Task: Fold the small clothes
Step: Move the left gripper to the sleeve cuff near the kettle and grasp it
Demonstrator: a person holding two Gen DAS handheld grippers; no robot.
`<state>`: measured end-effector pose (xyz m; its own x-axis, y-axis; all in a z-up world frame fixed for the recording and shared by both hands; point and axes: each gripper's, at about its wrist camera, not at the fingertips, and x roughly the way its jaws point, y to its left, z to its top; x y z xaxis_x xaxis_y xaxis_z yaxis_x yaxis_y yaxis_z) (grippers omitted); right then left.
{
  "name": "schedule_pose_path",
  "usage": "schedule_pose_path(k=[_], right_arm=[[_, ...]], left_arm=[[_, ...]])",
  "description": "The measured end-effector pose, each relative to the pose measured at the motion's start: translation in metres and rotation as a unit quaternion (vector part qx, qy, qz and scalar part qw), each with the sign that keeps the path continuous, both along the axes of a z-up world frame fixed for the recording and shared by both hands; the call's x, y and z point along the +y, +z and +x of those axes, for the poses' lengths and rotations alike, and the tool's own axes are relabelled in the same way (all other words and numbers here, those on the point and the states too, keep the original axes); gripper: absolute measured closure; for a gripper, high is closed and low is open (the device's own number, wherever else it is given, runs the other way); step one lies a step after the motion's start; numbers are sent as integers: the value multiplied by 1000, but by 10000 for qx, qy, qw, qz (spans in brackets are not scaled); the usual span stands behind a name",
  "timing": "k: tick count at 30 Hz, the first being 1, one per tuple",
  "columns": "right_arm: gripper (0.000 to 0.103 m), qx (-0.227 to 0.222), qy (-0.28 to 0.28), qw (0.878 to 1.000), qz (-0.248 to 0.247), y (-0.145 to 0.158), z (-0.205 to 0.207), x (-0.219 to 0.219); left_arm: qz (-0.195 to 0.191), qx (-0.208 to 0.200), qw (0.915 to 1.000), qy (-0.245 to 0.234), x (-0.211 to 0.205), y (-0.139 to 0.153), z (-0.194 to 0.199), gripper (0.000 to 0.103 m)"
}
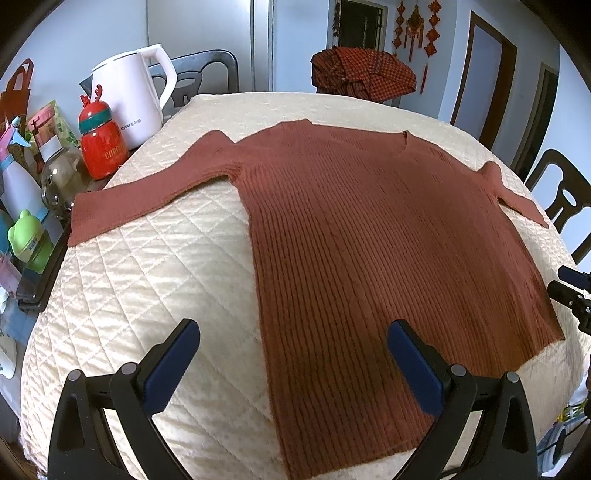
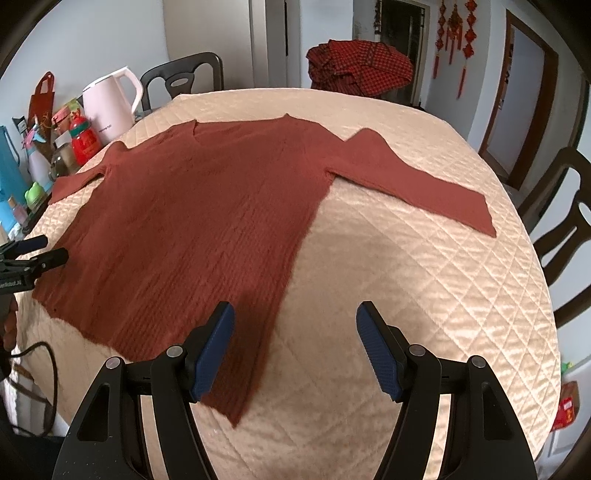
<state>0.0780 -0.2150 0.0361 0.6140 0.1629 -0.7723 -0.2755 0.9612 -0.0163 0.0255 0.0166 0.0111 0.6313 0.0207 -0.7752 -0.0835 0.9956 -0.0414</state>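
This is a home dining room. Far ahead of the fingers, red knotted tassel ornaments (image 1: pixel 415 29) hang on a pale wall beside brown-framed doorways (image 1: pixel 480 74). Dark wooden dining chairs (image 2: pixel 184 79) ring a table under a cream quilted cover (image 2: pixel 424 258). Left of the fingers stands a white electric kettle (image 1: pixel 136 96).

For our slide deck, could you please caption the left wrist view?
Open left gripper hovers above a rust sweater spread flat on a quilted table.
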Motion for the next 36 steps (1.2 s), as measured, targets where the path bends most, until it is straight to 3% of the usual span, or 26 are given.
schedule_pose_path(k=[12, 22, 30, 36], right_arm=[[34, -92, 209, 9997, 42, 5, 25, 26], [34, -131, 398, 9991, 37, 8, 42, 45], [34, -110, 514, 9986, -2, 6, 51, 58], [34, -113, 571, 9983, -23, 6, 56, 62]], left_arm=[[-66, -203, 9989, 416, 37, 4, 24, 0], [-95, -404, 9906, 1300, 108, 3, 40, 0], [-732, -331, 9778, 1933, 161, -11, 47, 3], [-982, -431, 9692, 2215, 175, -10, 59, 4]])
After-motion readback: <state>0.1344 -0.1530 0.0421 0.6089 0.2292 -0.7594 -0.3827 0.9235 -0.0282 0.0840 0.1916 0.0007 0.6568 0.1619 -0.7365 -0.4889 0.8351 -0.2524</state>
